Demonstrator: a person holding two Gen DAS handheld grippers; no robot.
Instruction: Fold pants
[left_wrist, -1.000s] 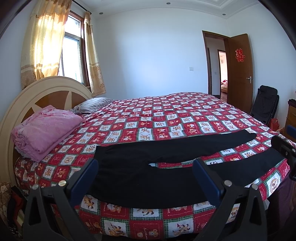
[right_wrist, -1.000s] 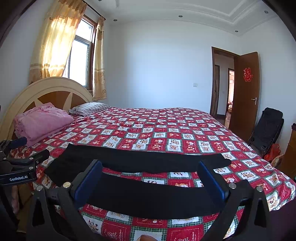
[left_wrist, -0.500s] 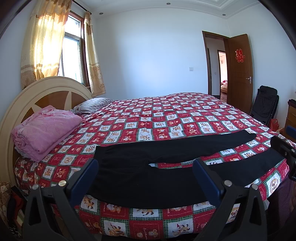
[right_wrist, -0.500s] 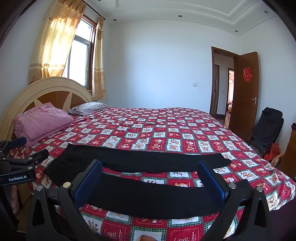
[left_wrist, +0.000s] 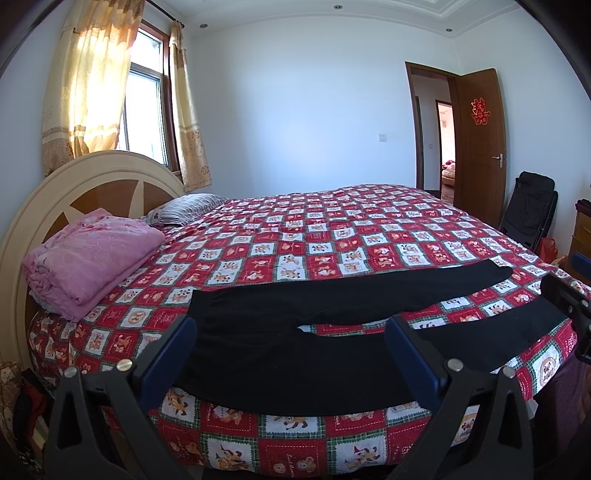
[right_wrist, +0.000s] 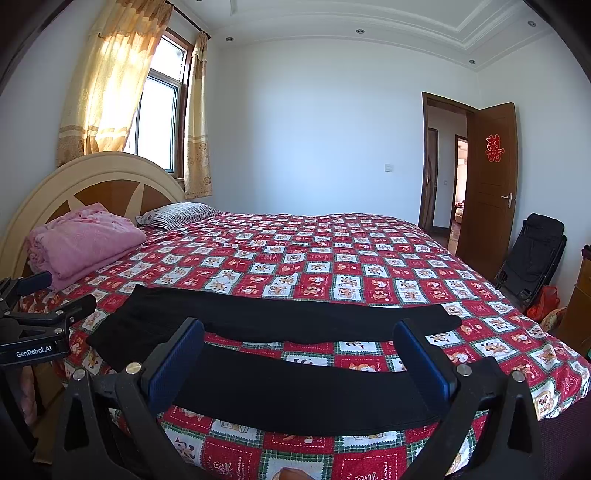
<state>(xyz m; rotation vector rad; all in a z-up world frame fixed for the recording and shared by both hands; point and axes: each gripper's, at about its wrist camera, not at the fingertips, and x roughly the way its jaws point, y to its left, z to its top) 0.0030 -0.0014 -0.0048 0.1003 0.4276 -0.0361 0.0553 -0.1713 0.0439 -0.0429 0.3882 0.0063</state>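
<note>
A bedroom in a home.

A large bed (left_wrist: 332, 236) with a red patchwork bedspread filled the middle of the frame, its rounded cream headboard (left_wrist: 92, 177) at the left. A striped pillow (left_wrist: 184, 212) and a folded pink blanket (left_wrist: 88, 258) lay by the headboard. At upper left, yellow curtains (left_wrist: 88, 92) hung beside a sunlit window (left_wrist: 142, 114). At right, a brown wooden door (left_wrist: 480, 147) with a red paper ornament stood open onto another room, with a folded black chair (left_wrist: 528, 210) against the wall beside it.
</note>
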